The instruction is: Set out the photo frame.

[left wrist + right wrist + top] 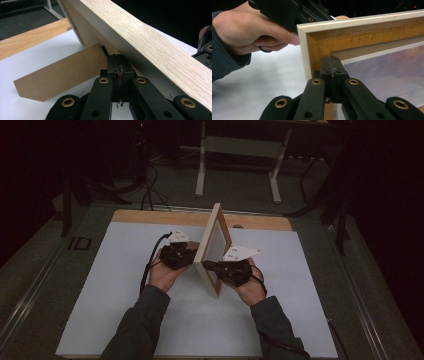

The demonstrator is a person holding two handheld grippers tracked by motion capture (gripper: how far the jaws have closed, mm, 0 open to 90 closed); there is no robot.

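A wooden picture frame [214,247] stood on the surface [125,285] (white) — left tongs [117,65] and right tongs [331,65] both clenched, pressed against it.

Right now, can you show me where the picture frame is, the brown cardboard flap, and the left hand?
picture frame [213,240]: high view, on its glass front.
cardboard flap [60,72]: left gripper view, middle of the brown stand piece.
left hand [244,32]: right gripper view, back of the hand.

Table [260,222]: light wood top, bare strip showing along far edge, upper centre of high view. White sheet [125,290] covers the rest. Wooden picture frame [214,251] stands on edge at sheet centre.
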